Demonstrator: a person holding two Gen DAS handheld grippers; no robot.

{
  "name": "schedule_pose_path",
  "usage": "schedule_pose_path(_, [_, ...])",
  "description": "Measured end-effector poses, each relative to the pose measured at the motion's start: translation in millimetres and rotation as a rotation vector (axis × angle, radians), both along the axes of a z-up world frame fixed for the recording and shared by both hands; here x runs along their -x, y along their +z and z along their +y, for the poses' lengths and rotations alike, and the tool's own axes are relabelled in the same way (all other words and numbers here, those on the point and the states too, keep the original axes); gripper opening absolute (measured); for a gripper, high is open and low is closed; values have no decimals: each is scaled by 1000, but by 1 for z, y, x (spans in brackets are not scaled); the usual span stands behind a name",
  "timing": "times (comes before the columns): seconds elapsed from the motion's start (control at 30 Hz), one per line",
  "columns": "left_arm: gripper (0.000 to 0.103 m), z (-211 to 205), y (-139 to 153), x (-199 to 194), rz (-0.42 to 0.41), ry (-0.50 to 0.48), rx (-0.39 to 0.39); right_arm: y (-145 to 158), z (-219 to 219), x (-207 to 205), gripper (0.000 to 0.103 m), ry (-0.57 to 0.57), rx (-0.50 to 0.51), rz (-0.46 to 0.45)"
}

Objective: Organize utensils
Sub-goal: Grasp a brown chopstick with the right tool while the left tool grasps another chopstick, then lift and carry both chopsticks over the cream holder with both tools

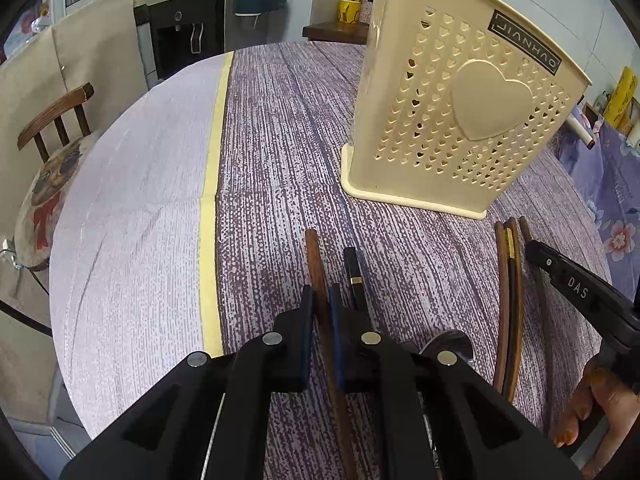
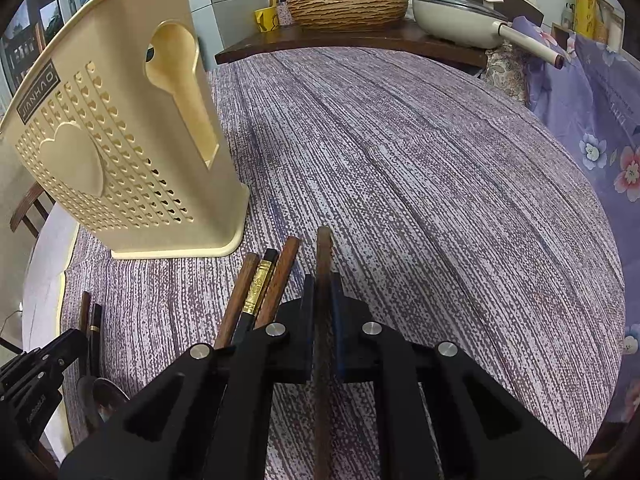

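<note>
My left claw (image 1: 322, 312) covers the lower part of a brown chopstick (image 1: 316, 264) and most of a spoon (image 1: 448, 346), lower middle. Holder (image 2: 132, 184) top cut off upper left; its inside unseen. Bottom-left spoons (image 2: 104, 398) partly hidden.

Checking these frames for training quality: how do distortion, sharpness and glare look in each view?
Left wrist view: strong fisheye bending, dark corner vignette, the utensil holder leans and bows; table cloth sharp, light even, mild glare on the spoon bowl. Right wrist view: same curvature, the chopstick in the right gripper slightly soft up close; background shelf crisp, shadows faint.
</note>
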State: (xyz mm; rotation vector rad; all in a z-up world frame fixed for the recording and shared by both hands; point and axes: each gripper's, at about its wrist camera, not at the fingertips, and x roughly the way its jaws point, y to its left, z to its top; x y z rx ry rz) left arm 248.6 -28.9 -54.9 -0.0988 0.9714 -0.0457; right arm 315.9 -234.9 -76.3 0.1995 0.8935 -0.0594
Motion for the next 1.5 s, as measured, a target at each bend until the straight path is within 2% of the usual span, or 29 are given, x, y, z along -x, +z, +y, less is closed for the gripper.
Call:
schedule_pose_path(0.27, [8,7,-1,-5,5,3,31,-2,1,2,9,9,-19,-18])
schedule_pose_path(0.6, [8,16,14,0,-43,3,67,17,-2,17,9,42,-57,-98])
schedule_pose_path(0.8, [8,20,35,9,-107,-16,95,37,0,31,9,79,-62,-169])
schedule_pose_path(1.27, [8,27,104,45,-309,-53,126,115,-4,83,9,206,-94,-407])
schedule_pose_path(1.5, [8,32,127,57,-384,-61,132,135,-11,100,9,229,-111,-456])
